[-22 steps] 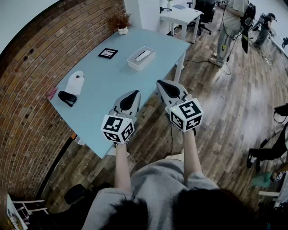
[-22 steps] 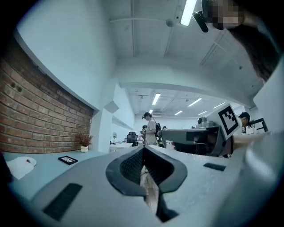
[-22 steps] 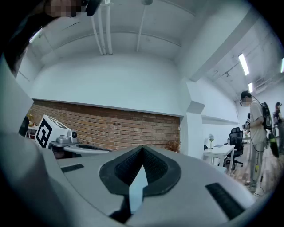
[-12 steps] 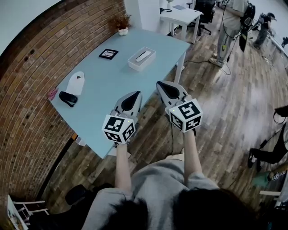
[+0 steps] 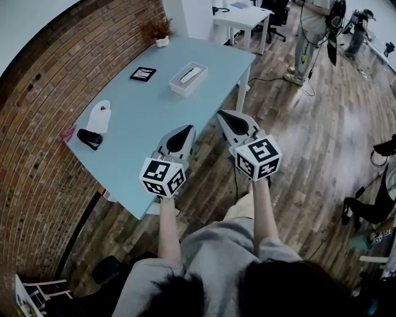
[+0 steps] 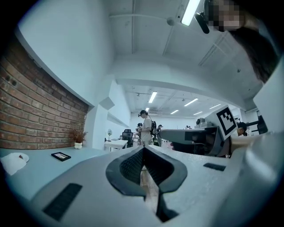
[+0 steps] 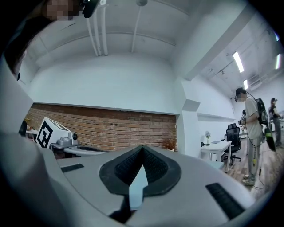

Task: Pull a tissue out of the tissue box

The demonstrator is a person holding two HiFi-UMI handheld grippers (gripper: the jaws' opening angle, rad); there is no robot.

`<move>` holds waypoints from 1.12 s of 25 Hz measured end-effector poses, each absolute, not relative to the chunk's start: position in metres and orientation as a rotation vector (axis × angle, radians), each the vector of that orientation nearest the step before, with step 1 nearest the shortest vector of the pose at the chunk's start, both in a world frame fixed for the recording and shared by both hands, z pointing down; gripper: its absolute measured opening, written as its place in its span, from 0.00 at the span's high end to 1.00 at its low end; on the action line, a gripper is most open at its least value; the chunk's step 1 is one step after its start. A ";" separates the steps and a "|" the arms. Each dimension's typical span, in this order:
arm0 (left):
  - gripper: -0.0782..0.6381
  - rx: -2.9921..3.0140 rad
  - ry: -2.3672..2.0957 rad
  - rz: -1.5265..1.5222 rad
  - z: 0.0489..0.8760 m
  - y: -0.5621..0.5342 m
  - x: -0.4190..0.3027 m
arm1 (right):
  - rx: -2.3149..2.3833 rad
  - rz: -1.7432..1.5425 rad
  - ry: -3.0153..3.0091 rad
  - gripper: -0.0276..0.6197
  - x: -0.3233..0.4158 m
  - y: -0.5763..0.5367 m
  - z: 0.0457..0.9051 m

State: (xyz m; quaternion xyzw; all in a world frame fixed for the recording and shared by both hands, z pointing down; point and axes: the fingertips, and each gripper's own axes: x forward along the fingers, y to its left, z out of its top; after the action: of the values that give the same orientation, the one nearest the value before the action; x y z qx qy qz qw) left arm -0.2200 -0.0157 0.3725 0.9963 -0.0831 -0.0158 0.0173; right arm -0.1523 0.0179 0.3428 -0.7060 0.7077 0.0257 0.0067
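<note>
The white tissue box (image 5: 188, 78) lies on the far part of the light blue table (image 5: 136, 142), a white tissue showing in its top slot. Both grippers hang level in the air, well short of the box. My left gripper (image 5: 186, 128) (image 6: 143, 150) is over the table's near right edge, jaws together and empty. My right gripper (image 5: 221, 114) (image 7: 142, 148) is beside the table over the wooden floor, also shut on nothing. The box does not show in either gripper view.
On the table are a black picture frame (image 5: 143, 73), a white object (image 5: 99, 116), a black item (image 5: 90, 138) and a small plant (image 5: 162, 32). A brick wall (image 5: 37, 155) runs along the left. People (image 5: 309, 31) stand at the far right near a white desk (image 5: 238, 12).
The table and tissue box sit slightly higher and further left in the head view. Both grippers stay in about the same place, still shut.
</note>
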 end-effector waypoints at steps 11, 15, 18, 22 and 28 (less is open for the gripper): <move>0.89 3.095 -0.298 -0.006 0.377 -0.031 -0.183 | -2.173 0.062 2.224 0.96 -0.106 -0.010 0.343; 0.89 3.087 -0.347 -0.022 0.372 -0.052 -0.166 | -2.131 0.079 2.262 0.96 -0.090 -0.034 0.334; 0.89 3.074 -0.370 -0.025 0.370 -0.064 -0.146 | -2.095 0.083 2.291 0.96 -0.074 -0.049 0.327; 0.89 3.068 -0.392 -0.019 0.370 -0.073 -0.120 | -2.061 0.077 2.332 0.96 -0.052 -0.065 0.325; 0.89 3.050 -0.436 -0.018 0.371 -0.089 -0.083 | -2.023 0.096 2.381 0.96 -0.016 -0.091 0.315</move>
State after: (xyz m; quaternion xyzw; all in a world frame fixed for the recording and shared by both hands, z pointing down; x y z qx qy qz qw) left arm -0.0832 -0.0889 0.3709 0.9895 -0.1413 -0.0059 0.0301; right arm -0.0157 -0.0913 0.3154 -0.6471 0.7618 0.0308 0.0077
